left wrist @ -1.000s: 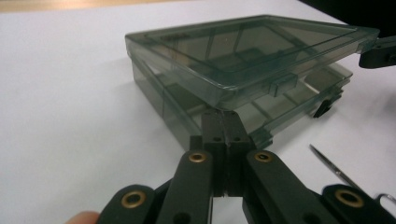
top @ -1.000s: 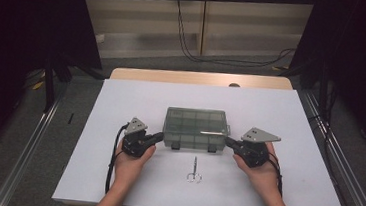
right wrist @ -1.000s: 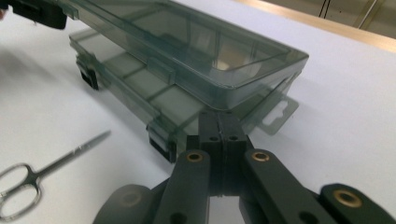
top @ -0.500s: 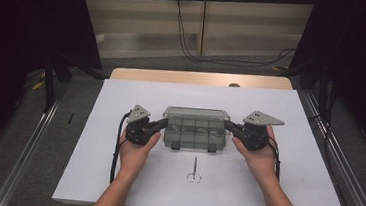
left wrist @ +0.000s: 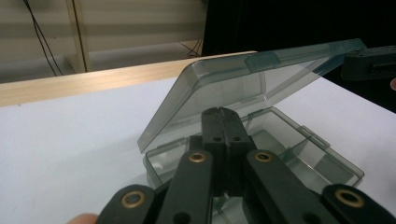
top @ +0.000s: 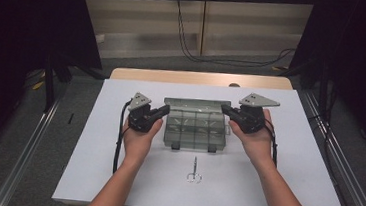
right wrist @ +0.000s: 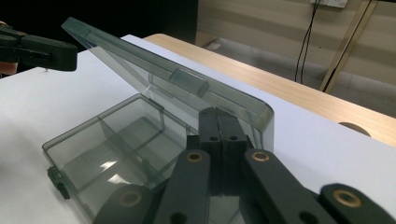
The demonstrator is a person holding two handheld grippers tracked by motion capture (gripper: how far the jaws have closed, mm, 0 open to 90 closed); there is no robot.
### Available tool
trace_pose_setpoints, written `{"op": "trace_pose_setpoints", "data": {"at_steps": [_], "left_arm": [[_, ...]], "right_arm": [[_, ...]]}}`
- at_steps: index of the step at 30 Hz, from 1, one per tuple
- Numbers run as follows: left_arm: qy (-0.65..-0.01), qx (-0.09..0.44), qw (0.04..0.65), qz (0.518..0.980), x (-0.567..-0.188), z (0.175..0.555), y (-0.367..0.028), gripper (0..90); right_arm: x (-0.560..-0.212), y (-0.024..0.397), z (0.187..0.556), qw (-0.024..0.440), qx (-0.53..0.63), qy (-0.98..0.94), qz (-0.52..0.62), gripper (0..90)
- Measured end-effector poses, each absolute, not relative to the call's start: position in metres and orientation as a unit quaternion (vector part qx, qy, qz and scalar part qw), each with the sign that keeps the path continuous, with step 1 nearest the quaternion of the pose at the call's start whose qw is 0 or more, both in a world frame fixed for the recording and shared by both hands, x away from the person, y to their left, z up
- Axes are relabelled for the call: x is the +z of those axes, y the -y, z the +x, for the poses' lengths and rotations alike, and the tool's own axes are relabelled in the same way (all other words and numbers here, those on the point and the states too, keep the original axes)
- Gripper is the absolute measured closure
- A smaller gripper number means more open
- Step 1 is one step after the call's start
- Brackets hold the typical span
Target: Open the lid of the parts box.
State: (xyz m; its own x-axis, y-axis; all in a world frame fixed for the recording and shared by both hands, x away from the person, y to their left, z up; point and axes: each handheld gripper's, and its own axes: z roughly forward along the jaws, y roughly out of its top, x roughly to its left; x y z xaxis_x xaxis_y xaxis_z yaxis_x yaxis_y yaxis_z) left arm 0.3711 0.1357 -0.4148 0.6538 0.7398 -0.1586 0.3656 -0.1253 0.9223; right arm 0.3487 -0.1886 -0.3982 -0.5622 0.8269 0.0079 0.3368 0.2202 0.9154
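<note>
Now box (top: 194, 129) long axis left-right, lid (left wrist: 243, 88) tilted up; both grippers closed, empty.

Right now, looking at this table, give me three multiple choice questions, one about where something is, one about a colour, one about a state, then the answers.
1. Where do the scissors lie relative to the box?
A. Inside it
B. On the white sheet, nearer the person
C. Behind it

2. What colour is the box?
A. Smoky clear grey
B. Red
C. Solid white

3. How is the lid?
A. Latched shut
B. Removed, lying aside
C. Raised at an angle, hinged

Answers: 1 B, the high view shows them in front of the box. 2 A, the compartments show through its walls. 3 C, both gripper views show it tilted above the base.
</note>
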Motion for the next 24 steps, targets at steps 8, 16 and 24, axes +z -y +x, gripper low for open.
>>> {"op": "trace_pose_setpoints", "data": {"at_steps": [8, 16, 24], "left_arm": [[-0.374, 0.164, 0.572, 0.711, -0.416, 0.374, -0.143, 65.7], [-0.400, 0.147, 0.546, 0.721, -0.422, 0.394, -0.149, 0.0], [-0.424, 0.158, 0.516, 0.728, -0.425, 0.415, -0.135, 12.0]], "right_arm": [[-0.391, 0.189, 0.359, 0.254, 0.485, -0.735, 0.399, 90.0], [-0.390, 0.192, 0.371, 0.252, 0.488, -0.729, 0.409, 90.0], [-0.386, 0.192, 0.382, 0.248, 0.492, -0.725, 0.414, 90.0]]}}
